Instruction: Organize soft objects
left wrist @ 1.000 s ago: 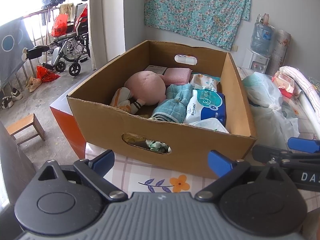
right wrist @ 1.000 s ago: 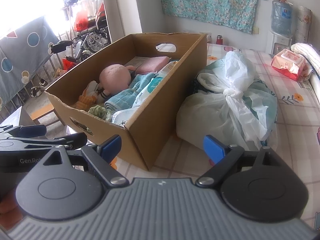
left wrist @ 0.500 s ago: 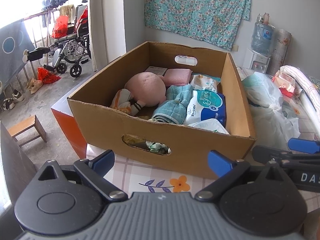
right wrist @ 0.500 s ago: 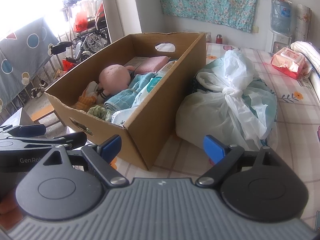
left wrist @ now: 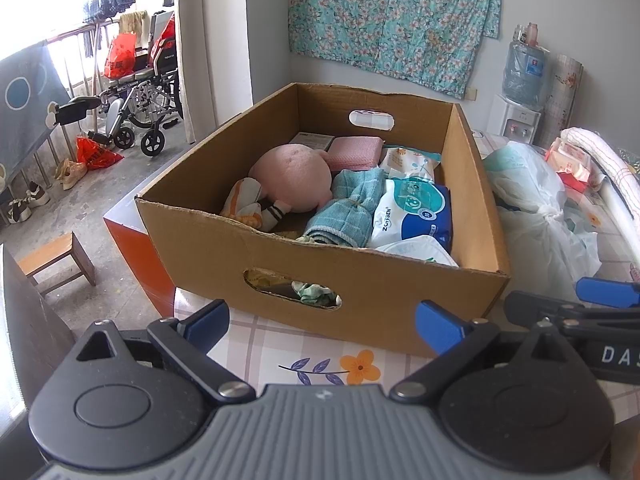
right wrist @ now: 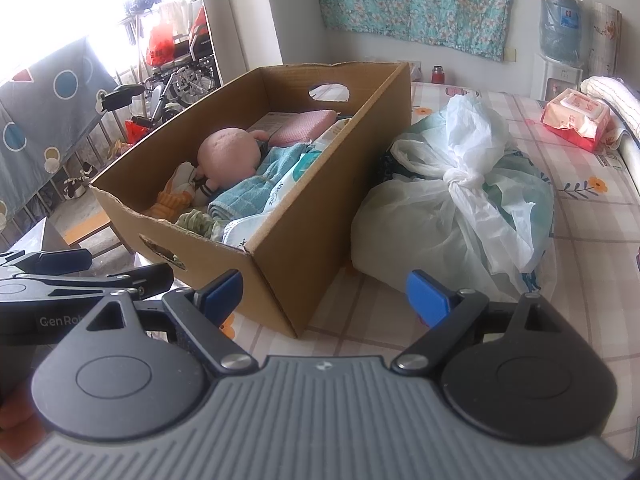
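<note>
Soft objects are mostly packed in the cardboard box [left wrist: 320, 280] already. Both tongs are spread wide with nothing between them: left gripper [left wrist: 320, 320] sits right in front of the box's near wall, right gripper [right wrist: 322, 292] off its near corner. A tied plastic bag [right wrist: 452, 216] lies just beside the box on the right, so I'd guess the right hand is nearer. Inside: pink plush [left wrist: 294, 178], teal towel [left wrist: 346, 208], wipes pack [left wrist: 416, 212], pink pad [left wrist: 356, 152].
</note>
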`<state>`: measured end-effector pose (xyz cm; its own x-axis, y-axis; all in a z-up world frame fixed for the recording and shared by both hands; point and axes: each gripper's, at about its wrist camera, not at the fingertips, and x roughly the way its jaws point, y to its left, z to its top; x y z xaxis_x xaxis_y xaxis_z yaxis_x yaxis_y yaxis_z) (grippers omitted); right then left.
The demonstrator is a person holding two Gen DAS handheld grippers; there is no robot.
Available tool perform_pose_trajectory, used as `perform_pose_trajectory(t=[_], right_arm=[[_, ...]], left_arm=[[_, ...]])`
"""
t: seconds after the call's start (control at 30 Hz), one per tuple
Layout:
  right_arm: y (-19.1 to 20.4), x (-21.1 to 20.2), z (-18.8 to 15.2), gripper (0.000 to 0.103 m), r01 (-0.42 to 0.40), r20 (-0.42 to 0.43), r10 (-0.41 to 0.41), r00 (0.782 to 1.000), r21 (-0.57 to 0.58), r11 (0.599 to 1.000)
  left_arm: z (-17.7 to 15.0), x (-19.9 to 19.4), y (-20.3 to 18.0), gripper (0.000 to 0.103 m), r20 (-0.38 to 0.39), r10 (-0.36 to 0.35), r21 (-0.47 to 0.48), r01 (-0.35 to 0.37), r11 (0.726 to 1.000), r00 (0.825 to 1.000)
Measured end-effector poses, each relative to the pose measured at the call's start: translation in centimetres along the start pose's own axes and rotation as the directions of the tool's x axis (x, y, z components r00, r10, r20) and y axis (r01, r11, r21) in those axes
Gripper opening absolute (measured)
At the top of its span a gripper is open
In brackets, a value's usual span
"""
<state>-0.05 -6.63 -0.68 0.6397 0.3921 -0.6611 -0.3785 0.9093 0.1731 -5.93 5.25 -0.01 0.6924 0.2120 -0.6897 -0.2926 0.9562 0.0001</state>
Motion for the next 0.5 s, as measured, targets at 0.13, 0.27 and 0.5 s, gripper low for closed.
perform_pose_trajectory(t=[0.13, 0.27, 0.5], right_arm=[[-0.03, -0.02, -0.04, 0.089, 0.0, 0.001, 0.0, 1.0, 0.001, 1.0], [0.0, -0.03, -0.07, 0.089, -0.001, 0.0, 0.001, 1.0, 0.003, 1.0], [-0.03, -0.05, -0.11, 0.089, -0.001, 0.001, 0.001, 1.0, 0.005, 1.0]], left_arm=[[-0.01, 0.0, -0.04, 0.1, 0.0, 0.0, 0.001, 0.0, 1.0, 1.0], [-0.01, 0.0, -0.06, 0.1, 0.0, 0.001, 0.001, -0.001, 1.0, 1.0], [-0.01, -0.01, -0.13, 0.1, 0.0, 0.002, 0.002, -0.002, 1.0, 1.0]])
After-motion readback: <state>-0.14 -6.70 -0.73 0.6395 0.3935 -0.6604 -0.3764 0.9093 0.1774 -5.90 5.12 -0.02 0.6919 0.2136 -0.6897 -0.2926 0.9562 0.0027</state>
